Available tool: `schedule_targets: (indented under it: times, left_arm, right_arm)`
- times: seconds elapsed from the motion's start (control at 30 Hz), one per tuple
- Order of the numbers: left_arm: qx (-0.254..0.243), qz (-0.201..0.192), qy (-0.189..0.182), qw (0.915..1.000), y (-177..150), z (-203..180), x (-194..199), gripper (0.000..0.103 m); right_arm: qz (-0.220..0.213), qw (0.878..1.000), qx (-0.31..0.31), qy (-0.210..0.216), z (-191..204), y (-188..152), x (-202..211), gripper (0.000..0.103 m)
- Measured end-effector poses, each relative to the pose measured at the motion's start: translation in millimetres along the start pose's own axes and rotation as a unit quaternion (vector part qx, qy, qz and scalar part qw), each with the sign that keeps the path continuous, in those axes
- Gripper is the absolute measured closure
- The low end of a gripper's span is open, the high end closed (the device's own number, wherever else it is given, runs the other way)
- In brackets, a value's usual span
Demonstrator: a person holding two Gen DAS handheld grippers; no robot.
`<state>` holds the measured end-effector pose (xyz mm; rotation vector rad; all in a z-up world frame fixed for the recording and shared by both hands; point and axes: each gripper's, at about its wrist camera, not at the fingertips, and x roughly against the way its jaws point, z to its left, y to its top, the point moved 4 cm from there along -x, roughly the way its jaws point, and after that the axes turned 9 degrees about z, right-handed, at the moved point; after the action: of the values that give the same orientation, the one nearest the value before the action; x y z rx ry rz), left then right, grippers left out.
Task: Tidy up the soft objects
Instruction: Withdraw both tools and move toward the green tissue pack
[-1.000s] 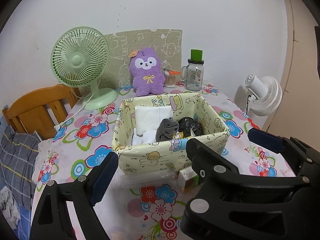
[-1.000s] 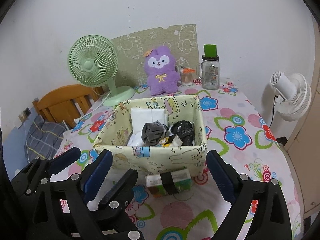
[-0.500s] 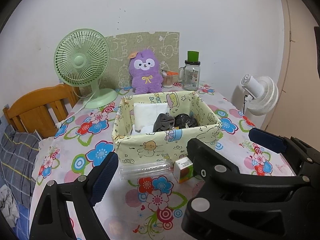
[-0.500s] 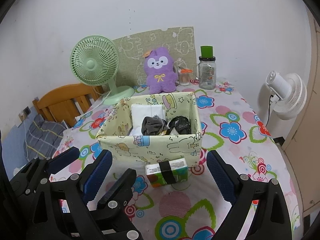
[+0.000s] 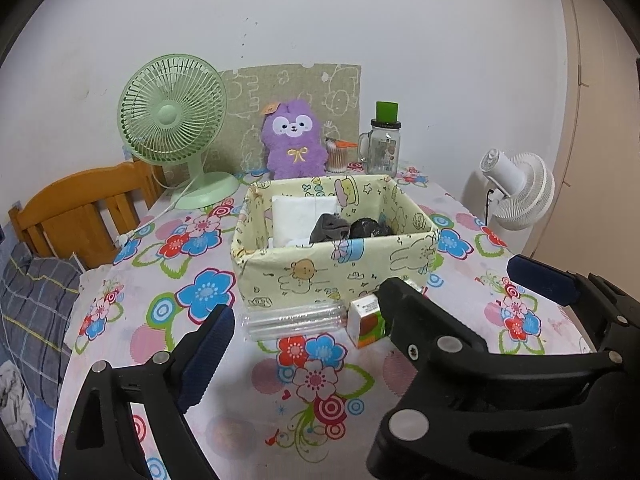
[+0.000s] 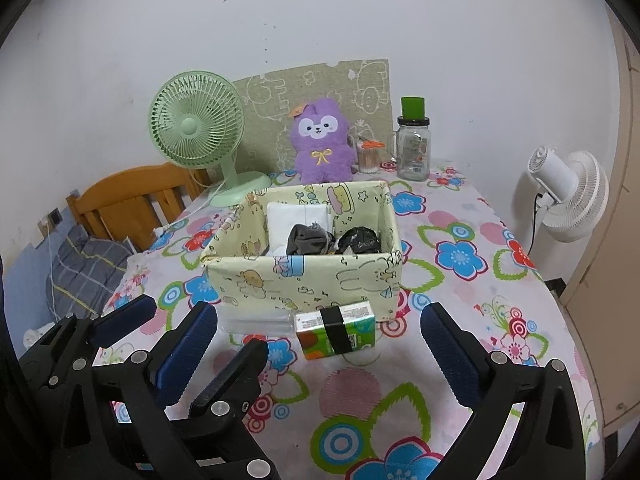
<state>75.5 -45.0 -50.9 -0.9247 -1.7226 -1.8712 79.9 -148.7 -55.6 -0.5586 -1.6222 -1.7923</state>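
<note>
Both grippers, left (image 5: pixel 372 316) and right (image 6: pixel 316 344), stand empty, jaws apart, the right's opening. Soft items lie in the bin (image 6: pixel 304 276); the plush (image 6: pixel 322 144) sits behind it. Judged between picks; next needs a reach past the bin

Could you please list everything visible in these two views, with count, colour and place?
Box: one, pale yellow cartoon print, table centre.
Socks: grey and black bundles, inside box.
White pack: one, inside box, at back.
Carton: one, green, before box.
Clear pack: one, before box, left of carton.
Plush toy: one, purple, behind box.
Desk fan: one, green, back left.
Jar: one, clear, green cap, back right.
Floor fan: one, white, right of table.
Chair: one, wooden, left.
Left claw: open, empty.
Right claw: jaws opening, nothing between them.
</note>
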Motion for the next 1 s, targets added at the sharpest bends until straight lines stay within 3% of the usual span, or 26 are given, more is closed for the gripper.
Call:
schedule_targets:
  times: [0.53,1.0]
  left_arm:
    - [0.008,0.011,-0.008,0.9999,-24,4,-6,0.006]
    - [0.025,0.039,-0.011,0.9988,-38,13,-39,0.006]
  right_arm:
    - [-0.001,1.0,0.0,0.009,3,-26,-3,0.0]
    - [0.031,0.999,0.007,0.003,-2,-40,-34,0.0]
